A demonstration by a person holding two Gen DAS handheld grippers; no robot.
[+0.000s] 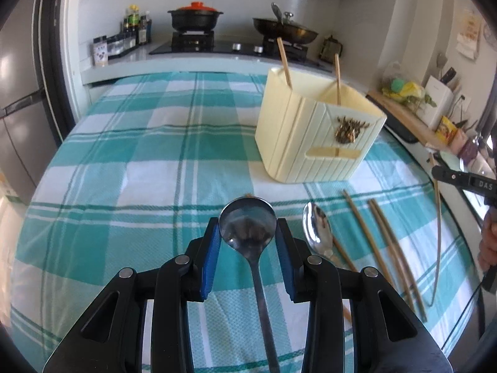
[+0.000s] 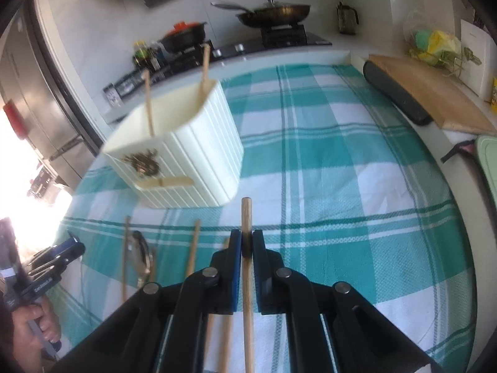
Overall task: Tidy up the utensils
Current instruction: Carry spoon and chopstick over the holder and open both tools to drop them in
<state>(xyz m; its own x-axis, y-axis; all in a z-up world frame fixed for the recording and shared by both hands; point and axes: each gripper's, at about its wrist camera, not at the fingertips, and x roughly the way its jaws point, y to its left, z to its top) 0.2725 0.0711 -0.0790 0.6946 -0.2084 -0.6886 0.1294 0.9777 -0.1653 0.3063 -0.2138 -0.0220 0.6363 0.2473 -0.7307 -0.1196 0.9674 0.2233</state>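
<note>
My left gripper (image 1: 248, 233) is open around the bowl of a steel spoon (image 1: 248, 227) that lies on the checked cloth; the blue pads stand either side of it with small gaps. A second spoon (image 1: 315, 227) and several wooden chopsticks (image 1: 382, 245) lie to its right. A cream utensil holder (image 1: 316, 133) with two chopsticks stands beyond. My right gripper (image 2: 247, 242) is shut on a wooden chopstick (image 2: 247, 279), held above the cloth in front of the holder (image 2: 186, 155). Chopsticks (image 2: 192, 248) and a spoon (image 2: 141, 258) lie to its left.
The teal checked tablecloth (image 1: 155, 161) covers the table. Behind it is a stove with a black pot (image 1: 195, 18) and a wok (image 1: 284, 29), plus sauce bottles (image 1: 136, 28). A cutting board (image 2: 431, 96) and a dark roll (image 2: 394, 93) lie along the right counter.
</note>
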